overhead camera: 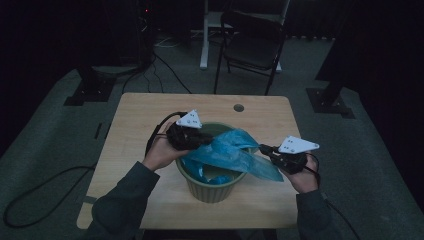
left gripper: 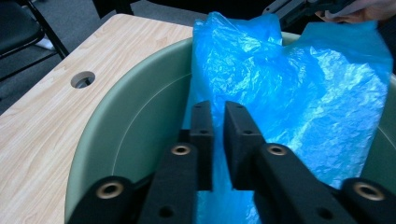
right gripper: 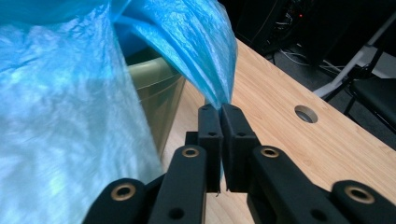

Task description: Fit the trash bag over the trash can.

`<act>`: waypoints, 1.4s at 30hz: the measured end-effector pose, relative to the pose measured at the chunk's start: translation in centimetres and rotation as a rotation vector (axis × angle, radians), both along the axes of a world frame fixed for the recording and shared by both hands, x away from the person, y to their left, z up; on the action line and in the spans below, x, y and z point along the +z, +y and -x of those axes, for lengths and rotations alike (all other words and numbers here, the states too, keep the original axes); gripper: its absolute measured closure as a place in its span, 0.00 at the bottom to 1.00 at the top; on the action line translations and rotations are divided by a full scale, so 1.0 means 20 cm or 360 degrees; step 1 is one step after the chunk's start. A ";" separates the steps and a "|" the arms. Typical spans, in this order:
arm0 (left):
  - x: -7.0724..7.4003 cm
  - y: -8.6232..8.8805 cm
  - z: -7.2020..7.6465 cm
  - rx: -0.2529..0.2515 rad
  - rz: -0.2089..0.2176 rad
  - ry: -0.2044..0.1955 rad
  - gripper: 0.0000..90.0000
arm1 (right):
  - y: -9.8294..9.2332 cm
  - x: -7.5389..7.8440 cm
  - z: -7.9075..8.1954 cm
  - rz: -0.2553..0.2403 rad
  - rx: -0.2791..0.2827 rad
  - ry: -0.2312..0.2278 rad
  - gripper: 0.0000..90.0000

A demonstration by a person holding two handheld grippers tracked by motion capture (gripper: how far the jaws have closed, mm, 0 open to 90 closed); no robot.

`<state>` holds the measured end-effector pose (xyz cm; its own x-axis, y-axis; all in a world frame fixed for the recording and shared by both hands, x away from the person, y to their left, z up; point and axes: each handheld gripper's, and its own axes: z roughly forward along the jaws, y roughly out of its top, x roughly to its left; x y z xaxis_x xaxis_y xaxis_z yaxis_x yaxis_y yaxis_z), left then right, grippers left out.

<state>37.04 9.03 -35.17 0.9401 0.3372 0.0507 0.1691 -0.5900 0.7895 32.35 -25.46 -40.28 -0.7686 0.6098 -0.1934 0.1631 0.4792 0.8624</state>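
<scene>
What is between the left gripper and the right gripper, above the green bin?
In the high view the blue plastic bag spans from the left gripper to the right gripper, over the green bin. Each gripper pinches an edge of it.

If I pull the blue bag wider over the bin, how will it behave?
Likely floppy: the bag sags and crinkles between the left claw and the right claw, each pinching an edge. It looks thin and light, so it may stretch or tear if yanked. The film is glossy and could slip from a light pinch. The bin looks steady, but might shift.
</scene>
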 end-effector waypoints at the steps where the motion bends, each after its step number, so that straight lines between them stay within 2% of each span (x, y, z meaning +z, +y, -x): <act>1: 0.00 0.00 0.00 0.0000 0.0000 0.0000 0.96 | 0.00 0.00 0.00 -0.0003 0.0001 -0.0001 0.95; 3: 0.00 0.01 0.01 -0.0014 -0.0003 -0.0013 0.99 | -0.02 0.02 0.01 -0.0019 0.0004 -0.0007 0.91; 7: 0.01 0.02 0.02 -0.0018 -0.0003 -0.0021 1.00 | -0.03 0.04 0.02 -0.0040 0.0004 -0.0017 0.86; 8: 0.00 0.02 0.02 -0.0025 -0.0004 -0.0027 1.00 | -0.04 0.06 0.02 -0.0064 0.0006 -0.0021 0.83; 12: 0.00 0.03 0.03 -0.0027 -0.0002 -0.0023 1.00 | -0.04 0.09 0.03 -0.0104 0.0021 -0.0033 0.81; 17: -0.01 0.03 0.03 -0.0027 0.0009 -0.0022 1.00 | 0.04 0.15 0.00 -0.0101 0.0078 -0.0040 0.78; 21: -0.01 0.03 0.03 -0.0033 0.0010 -0.0022 1.00 | 0.10 0.17 -0.04 -0.0097 0.0109 -0.0032 0.77; 26: -0.01 0.02 0.03 -0.0042 0.0005 -0.0019 1.00 | 0.18 0.19 -0.08 -0.0057 0.0135 -0.0008 0.79; 33: -0.01 0.02 0.04 -0.0051 0.0003 -0.0021 1.00 | 0.23 0.20 -0.12 -0.0081 0.0120 0.0013 0.79; 42: -0.02 0.01 0.04 -0.0064 0.0004 -0.0024 1.00 | 0.30 0.23 -0.16 -0.0106 0.0175 0.0036 0.77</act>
